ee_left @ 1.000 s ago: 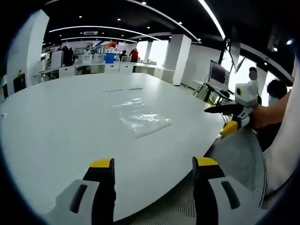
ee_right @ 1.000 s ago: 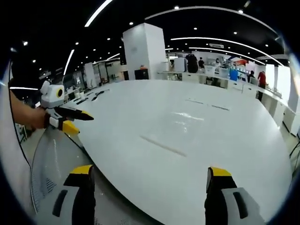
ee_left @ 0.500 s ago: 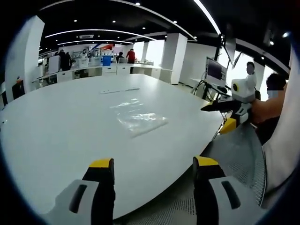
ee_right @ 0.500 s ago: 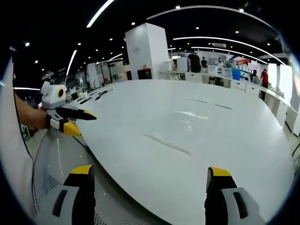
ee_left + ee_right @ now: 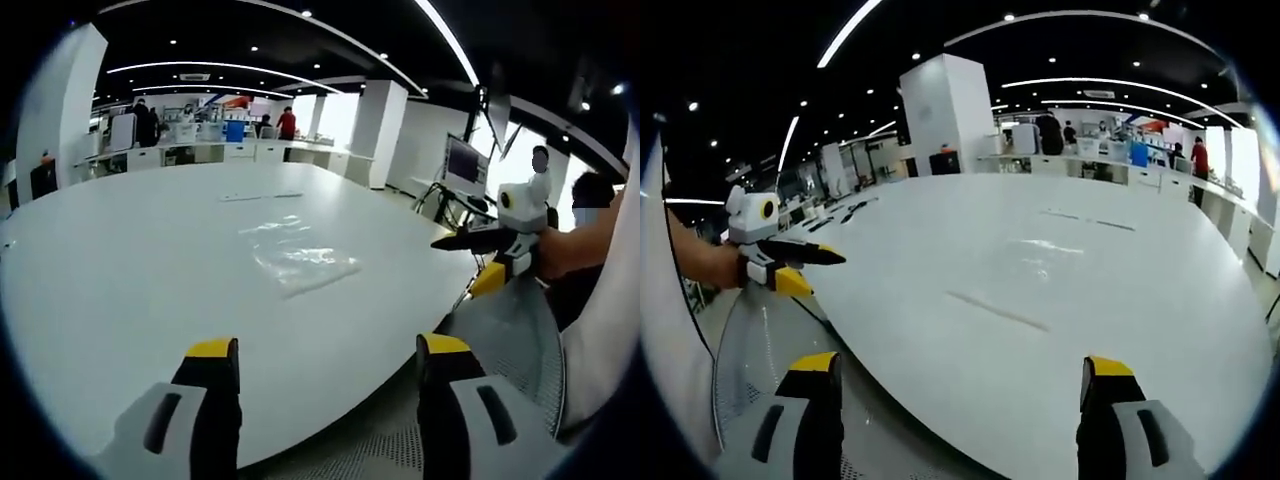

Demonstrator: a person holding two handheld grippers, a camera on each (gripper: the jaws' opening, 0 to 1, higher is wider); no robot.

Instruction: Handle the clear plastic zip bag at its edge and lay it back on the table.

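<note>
- White oval table [image 5: 120,300] spans both views; I'm holding both grippers off its near edge, over the mesh chair seat [image 5: 500,330].
- Clear plastic zip bag [image 5: 300,262] lies flat on the table, roughly 12 o'clock from my left gripper [image 5: 328,352], well apart from it. In the right gripper view it's a faint glare patch [image 5: 1045,262] at about 1 o'clock; its outline is hard to read there.
- Left gripper: jaws spread wide, nothing between them.
- Right gripper [image 5: 958,368]: jaws spread wide, empty. It also shows at 3 o'clock in the left gripper view [image 5: 470,240], tips there look close together, so I trust its own view.
- My read: approach step, bag not yet touched.
- To do it well: come in low and shallow, aim for the bag's near edge, not the middle; film is thin and slippery, so slide one jaw under before pinching.
</note>
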